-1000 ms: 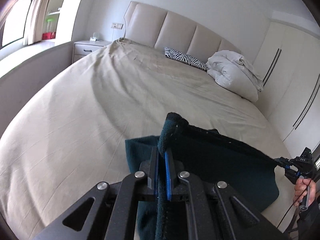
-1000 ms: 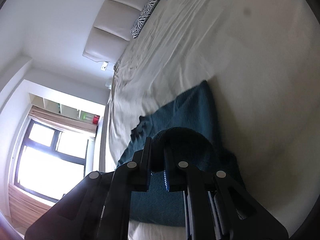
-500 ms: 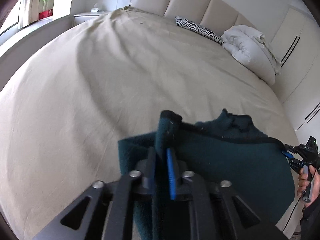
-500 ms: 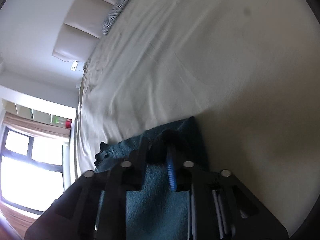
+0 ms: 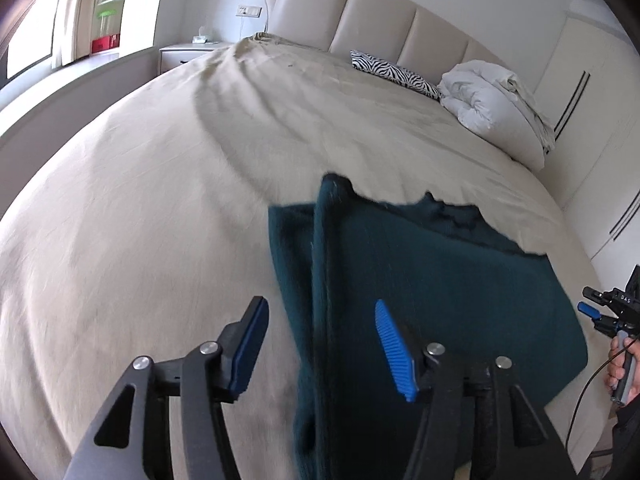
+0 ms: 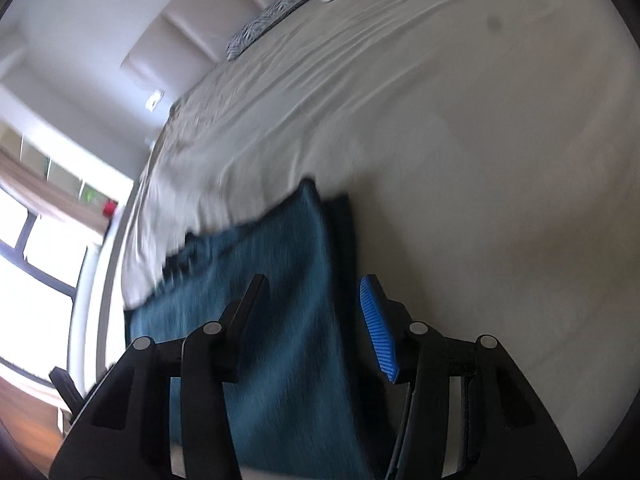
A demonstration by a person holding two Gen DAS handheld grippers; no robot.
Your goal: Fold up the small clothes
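Observation:
A dark teal knit garment [image 5: 440, 288] lies folded on the beige bed sheet [image 5: 140, 208], its doubled left edge running toward me. My left gripper [image 5: 320, 308] hovers over that edge with its jaws opening; the cloth lies between the blue pads, and they do not press it. In the right wrist view the same garment [image 6: 276, 300] lies under my right gripper [image 6: 312, 284], whose jaws are opening too, clear of the fabric. The right gripper [image 5: 598, 310], held by a hand [image 5: 622, 372], also shows at the far right of the left wrist view.
A zebra-print pillow [image 5: 394, 72] and a bundled white duvet [image 5: 496, 100] lie near the padded headboard [image 5: 376, 24]. A nightstand [image 5: 188, 54] stands at the back left, wardrobe doors [image 5: 592, 92] on the right. A window [image 6: 32, 272] is beside the bed.
Both grippers went from shut on the garment's edge to open. The lifted edge has dropped and the garment now lies flat on the bed. Both cameras moved and tilted.

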